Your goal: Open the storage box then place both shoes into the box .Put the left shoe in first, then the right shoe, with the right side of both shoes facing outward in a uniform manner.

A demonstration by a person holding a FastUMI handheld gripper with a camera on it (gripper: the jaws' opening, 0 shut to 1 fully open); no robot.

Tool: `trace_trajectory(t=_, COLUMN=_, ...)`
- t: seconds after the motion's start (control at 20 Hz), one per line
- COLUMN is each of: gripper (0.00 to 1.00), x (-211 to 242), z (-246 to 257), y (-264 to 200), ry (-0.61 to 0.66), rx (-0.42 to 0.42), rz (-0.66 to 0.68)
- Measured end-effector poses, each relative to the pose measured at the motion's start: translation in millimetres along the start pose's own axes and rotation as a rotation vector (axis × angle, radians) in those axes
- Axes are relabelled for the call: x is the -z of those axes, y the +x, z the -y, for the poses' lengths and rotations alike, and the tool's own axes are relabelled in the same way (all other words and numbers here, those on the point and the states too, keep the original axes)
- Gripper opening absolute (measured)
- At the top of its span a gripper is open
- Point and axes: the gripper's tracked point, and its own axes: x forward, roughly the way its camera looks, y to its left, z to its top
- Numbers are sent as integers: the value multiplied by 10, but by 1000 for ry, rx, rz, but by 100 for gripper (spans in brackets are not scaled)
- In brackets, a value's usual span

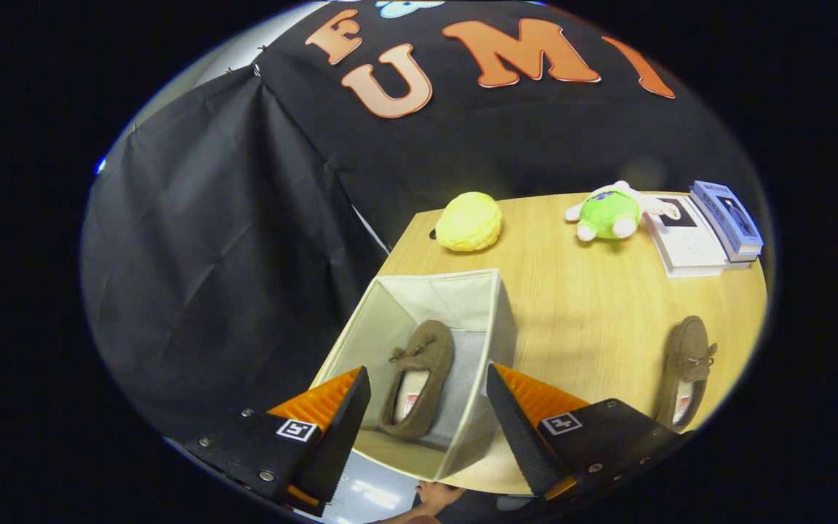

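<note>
My gripper [426, 407] hangs wide, empty, over the storage box [495, 313]; right of the box, the soft, probably light second shoe [687, 367] suits a heel-rim pinch.

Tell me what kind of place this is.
Likely a staged recording booth, not a home: black cloth wall, a wooden table with shoes, box, toys and books. The gripper is open over the box.

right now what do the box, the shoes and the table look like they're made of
The box looks like cream fabric over stiff panels: matte walls, creased corners. The shoe in the box and the shoe on the table look like brown suede or felt, with a fuzzy, dull surface and a small bow. The table looks like light wood laminate with a printed grain. The claw hangs open above the box.
</note>
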Motion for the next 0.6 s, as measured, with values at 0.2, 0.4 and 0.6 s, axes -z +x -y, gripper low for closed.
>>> trace_trajectory(t=0.2, gripper=96, x=-37, z=638, y=-259, ry=9, rx=89, rz=46)
trace_trajectory(t=0.4, gripper=96, x=76, z=1293, y=-447, ry=31, rx=170, rz=44)
trace_trajectory(t=0.6, gripper=96, x=194, z=1894, y=-628, ry=16, rx=268, rz=46)
